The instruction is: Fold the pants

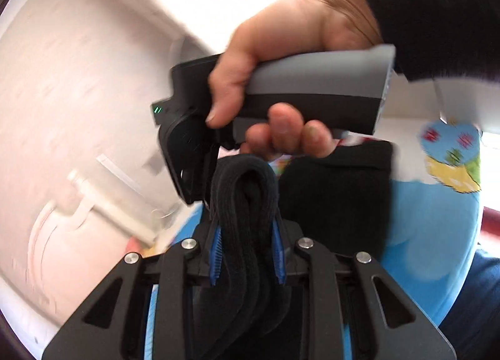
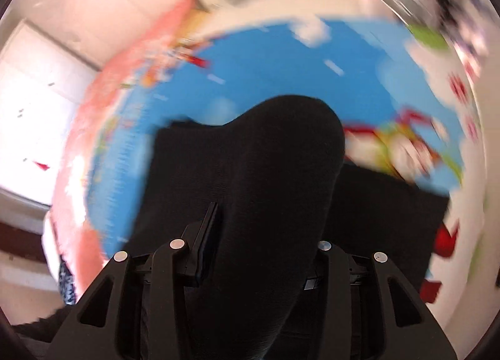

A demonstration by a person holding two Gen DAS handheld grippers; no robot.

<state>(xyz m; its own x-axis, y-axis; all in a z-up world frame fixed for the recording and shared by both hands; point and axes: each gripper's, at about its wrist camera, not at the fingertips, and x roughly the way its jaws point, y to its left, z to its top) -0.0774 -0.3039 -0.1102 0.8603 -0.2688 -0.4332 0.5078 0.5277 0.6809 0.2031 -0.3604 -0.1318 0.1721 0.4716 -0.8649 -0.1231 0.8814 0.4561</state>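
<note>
The black pants (image 1: pixel 247 191) are bunched in thick folds between the blue pads of my left gripper (image 1: pixel 247 235), which is shut on them. More black cloth (image 1: pixel 337 197) hangs behind. The right gripper's handle (image 1: pixel 297 103), held by a hand, sits just beyond and above. In the right wrist view my right gripper (image 2: pixel 265 222) is shut on a wide hump of the black pants (image 2: pixel 281 153); its left finger (image 2: pixel 209 222) shows, the right one is hidden by cloth. The rest of the pants (image 2: pixel 390 203) lies on the mat.
A bright blue children's play mat (image 2: pixel 265 63) with cartoon prints lies under the pants, also visible in the left wrist view (image 1: pixel 431 219). A white wall with a fixture (image 1: pixel 81 191) is at left. Both views are motion-blurred.
</note>
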